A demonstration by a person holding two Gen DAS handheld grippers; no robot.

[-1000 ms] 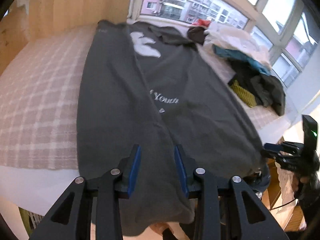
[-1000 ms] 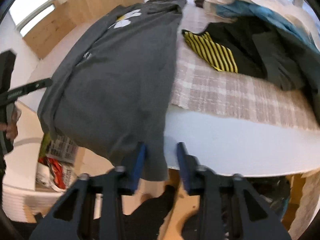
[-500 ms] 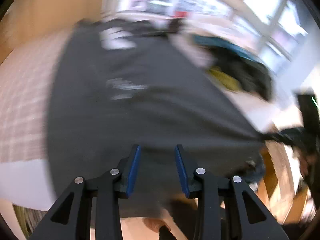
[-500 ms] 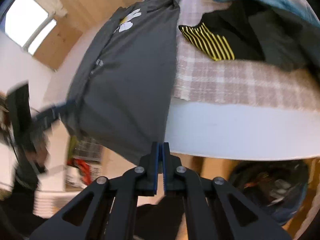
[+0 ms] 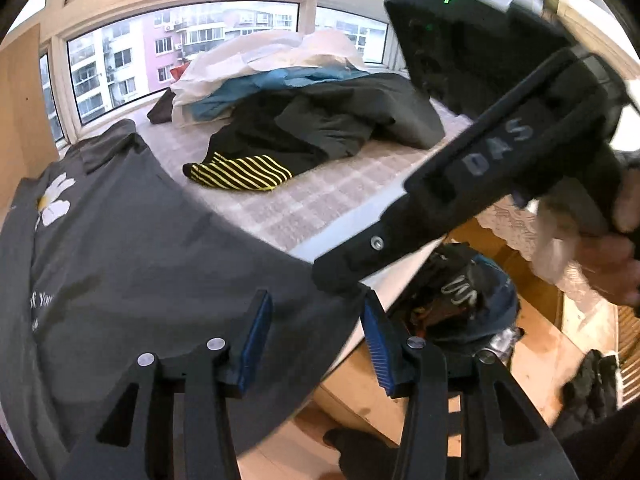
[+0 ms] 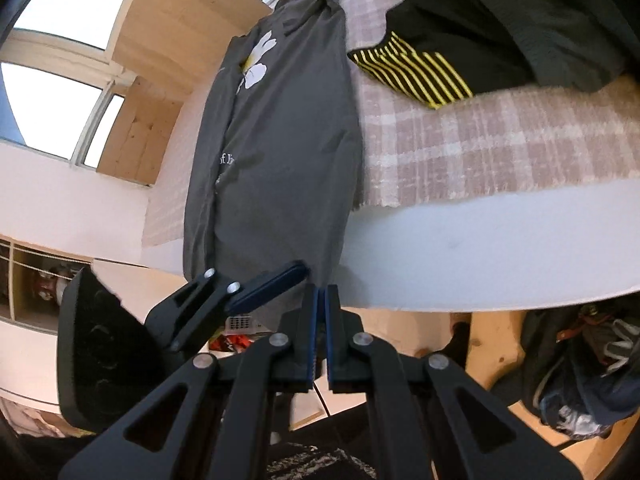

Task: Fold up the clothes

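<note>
The right gripper (image 6: 319, 320) was clamped on the hem corner of the grey shirt (image 6: 280, 128); the left gripper (image 5: 316, 336) stood open around that same hem. The shirt (daisy print near the collar) lay lengthwise on the bed (image 6: 500, 240), its hem over the near edge. A clothes pile (image 5: 320, 120) sat towards the far edge.

Matt grey cloth shirt (image 6: 280, 148); woven checked bedcover (image 6: 480, 140).

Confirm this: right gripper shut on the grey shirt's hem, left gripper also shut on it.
Wrong about the left gripper: the left wrist view shows its jaws open, the shirt hem between them. The right gripper is shut on the hem, as the right wrist view shows.
</note>
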